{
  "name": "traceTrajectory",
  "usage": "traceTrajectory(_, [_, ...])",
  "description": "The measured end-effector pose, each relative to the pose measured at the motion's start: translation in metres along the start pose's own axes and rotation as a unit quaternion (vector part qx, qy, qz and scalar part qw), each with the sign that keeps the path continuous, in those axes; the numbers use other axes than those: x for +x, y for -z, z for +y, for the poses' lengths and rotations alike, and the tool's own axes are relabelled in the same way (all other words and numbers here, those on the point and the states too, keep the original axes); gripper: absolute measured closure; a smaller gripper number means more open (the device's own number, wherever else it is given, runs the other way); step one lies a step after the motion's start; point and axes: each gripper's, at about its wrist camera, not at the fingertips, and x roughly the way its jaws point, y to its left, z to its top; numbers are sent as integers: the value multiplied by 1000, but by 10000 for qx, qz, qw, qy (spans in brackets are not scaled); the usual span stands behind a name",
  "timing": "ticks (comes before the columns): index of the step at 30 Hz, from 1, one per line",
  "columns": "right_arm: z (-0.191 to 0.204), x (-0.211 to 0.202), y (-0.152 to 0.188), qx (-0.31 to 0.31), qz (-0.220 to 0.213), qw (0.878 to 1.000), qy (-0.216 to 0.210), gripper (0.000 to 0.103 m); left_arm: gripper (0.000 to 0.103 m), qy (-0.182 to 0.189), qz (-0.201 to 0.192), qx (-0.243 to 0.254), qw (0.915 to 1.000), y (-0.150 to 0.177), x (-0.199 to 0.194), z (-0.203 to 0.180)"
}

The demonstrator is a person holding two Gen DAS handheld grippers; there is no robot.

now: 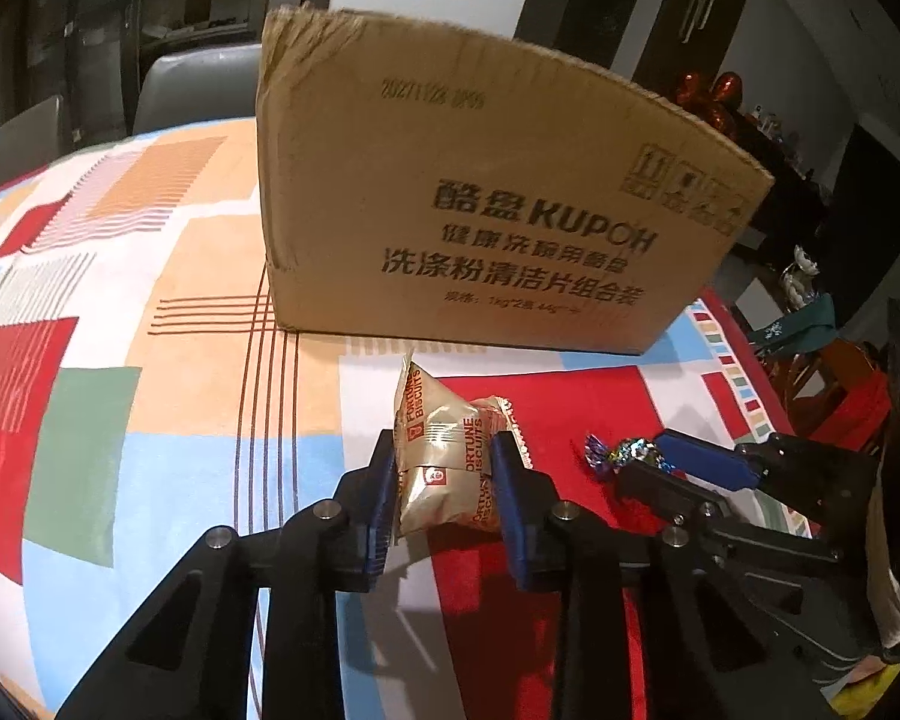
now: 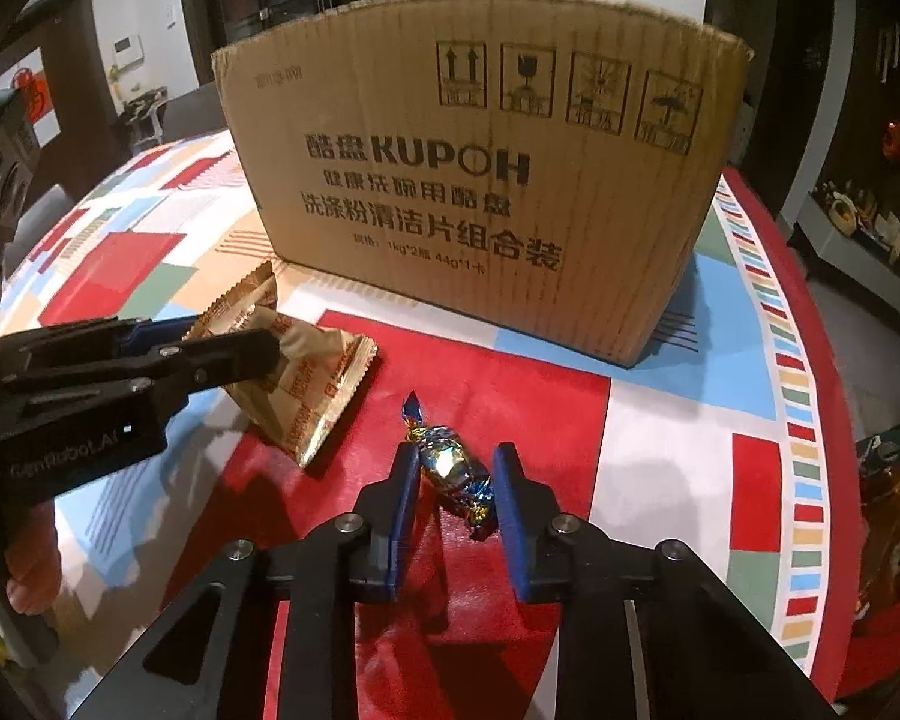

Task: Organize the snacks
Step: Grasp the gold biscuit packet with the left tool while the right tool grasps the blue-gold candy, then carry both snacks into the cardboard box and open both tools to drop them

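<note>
So the biggest thing here is the cardboard box, KUPOH printed on its side, sitting upright on the counter with its patchwork-coloured cloth, just behind both snacks. Next down is the biscuit packet, a gold Fortune Biscuits wrapper: the left gripper has its fingers clamped on either side of it and the wrapper looks squeezed, so I'd call that a real grip, though the packet's lower end seems to touch the cloth. Smallest is the candy, a shiny blue foil twist lying on the red patch. The right gripper has its fingers straddling it with gaps showing on both sides, so not pinched yet. My read: pick-up step, one snack caught and one about to be. Next move looks like closing the right fingers on the candy's fat middle, then lifting both over the box rim, which is tall, so they need decent height. The right view shows the candy sitting between the fingers; the left view only gets it from the side, but shows the biscuit grip head-on. Neither view sees inside the box.
</note>
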Motion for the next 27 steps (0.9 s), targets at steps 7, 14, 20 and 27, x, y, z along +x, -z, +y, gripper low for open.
traceTrajectory(7, [0, -29, -6, 101, -314, 9994, -54, 77, 74, 69, -210, 7, 9998, 0, -28, -4])
traceTrajectory(14, [3, -66, -13, 161, -751, 9970, -49, 77, 75, 105, -505, 107, 9986, -3, -59, -10])
traceTrajectory(20, [3, -98, -22, 233, -1150, 9931, -15, 77, 75, 113, -883, 193, 9958, -13, -92, -16])
traceTrajectory(27, [1, -124, -41, 313, -1531, 9877, 10, 77, 75, 78, -1338, 368, 9903, -32, -124, -24])
